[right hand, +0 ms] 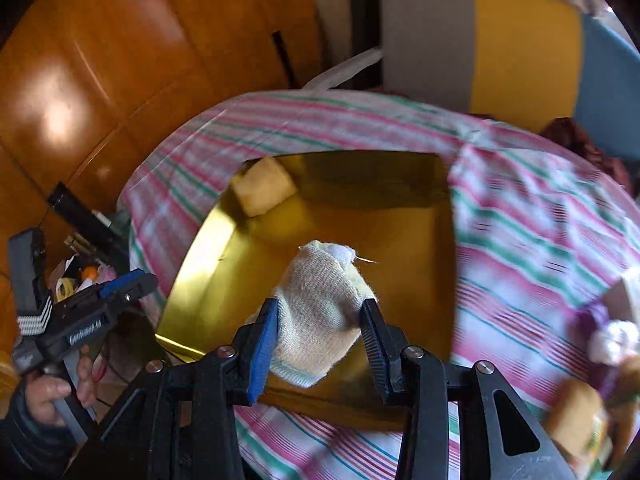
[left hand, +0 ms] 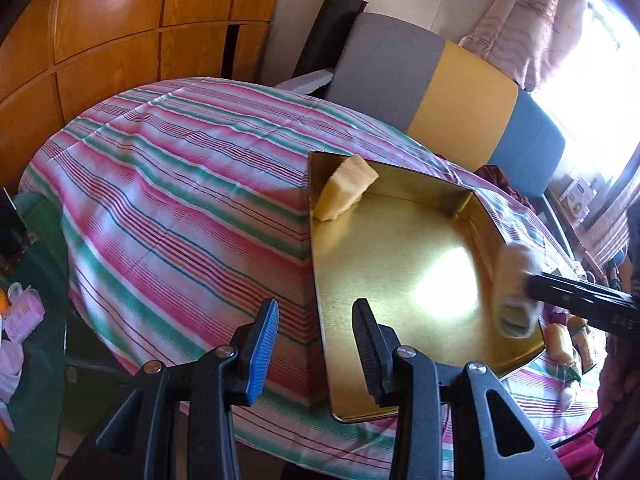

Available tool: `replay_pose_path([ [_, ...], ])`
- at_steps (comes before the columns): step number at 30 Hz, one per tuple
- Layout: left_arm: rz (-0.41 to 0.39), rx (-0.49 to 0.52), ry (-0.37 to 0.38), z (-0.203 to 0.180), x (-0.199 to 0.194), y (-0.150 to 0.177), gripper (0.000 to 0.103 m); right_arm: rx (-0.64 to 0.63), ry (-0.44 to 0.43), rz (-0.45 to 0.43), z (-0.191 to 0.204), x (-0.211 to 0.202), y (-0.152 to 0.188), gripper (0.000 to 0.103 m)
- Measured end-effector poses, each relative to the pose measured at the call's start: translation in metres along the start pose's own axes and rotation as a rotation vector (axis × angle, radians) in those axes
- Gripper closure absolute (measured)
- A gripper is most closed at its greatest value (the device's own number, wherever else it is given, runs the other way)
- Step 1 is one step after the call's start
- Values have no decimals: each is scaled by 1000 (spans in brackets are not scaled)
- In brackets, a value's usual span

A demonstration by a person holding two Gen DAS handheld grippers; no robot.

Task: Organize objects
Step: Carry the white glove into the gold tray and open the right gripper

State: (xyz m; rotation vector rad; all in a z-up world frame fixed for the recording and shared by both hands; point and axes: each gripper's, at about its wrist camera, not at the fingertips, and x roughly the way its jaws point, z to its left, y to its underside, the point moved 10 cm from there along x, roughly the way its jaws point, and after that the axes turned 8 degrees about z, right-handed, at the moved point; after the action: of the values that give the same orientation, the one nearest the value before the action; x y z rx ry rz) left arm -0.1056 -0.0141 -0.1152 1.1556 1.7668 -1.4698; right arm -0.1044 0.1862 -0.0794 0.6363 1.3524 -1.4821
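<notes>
One soft, light rolled sock (right hand: 320, 312), pinched mid-bundle by our right gripper (right hand: 320, 328), hangs over the gold tray (right hand: 200, 272); our left gripper (left hand: 316, 344) waits spread, empty.

My right gripper (right hand: 318, 334) pinches a cream knitted sock (right hand: 320, 312) between its jaws, above the gold tray (right hand: 400, 248) on the striped tablecloth (right hand: 520, 220). A folded yellow sock (right hand: 264, 192) sits in the tray's far-left corner.
</notes>
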Motion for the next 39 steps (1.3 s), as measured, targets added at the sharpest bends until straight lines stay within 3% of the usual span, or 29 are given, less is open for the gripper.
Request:
replay_pose_path([
  [7, -22, 12, -27, 4, 0, -2, 65, -30, -21, 50, 28, 45, -20, 61],
  [16, -62, 33, -155, 11, -5, -2, 65, -24, -51, 99, 50, 109, -64, 59],
  [21, -66, 23, -177, 17, -7, -2, 65, -51, -62, 114, 71, 137, -82, 57],
  [23, -64, 20, -179, 18, -6, -3, 65, -59, -79, 100, 77, 137, -85, 55],
  [25, -53, 20, -188, 19, -4, -2, 65, -61, -91, 84, 79, 132, -86, 42],
  [27, -49, 17, -192, 20, -3, -1, 65, -69, -91, 71, 79, 125, -85, 38],
  [39, -48, 55, -185, 5, -4, 5, 65, -92, 8, -56, 61, 63, -60, 11],
])
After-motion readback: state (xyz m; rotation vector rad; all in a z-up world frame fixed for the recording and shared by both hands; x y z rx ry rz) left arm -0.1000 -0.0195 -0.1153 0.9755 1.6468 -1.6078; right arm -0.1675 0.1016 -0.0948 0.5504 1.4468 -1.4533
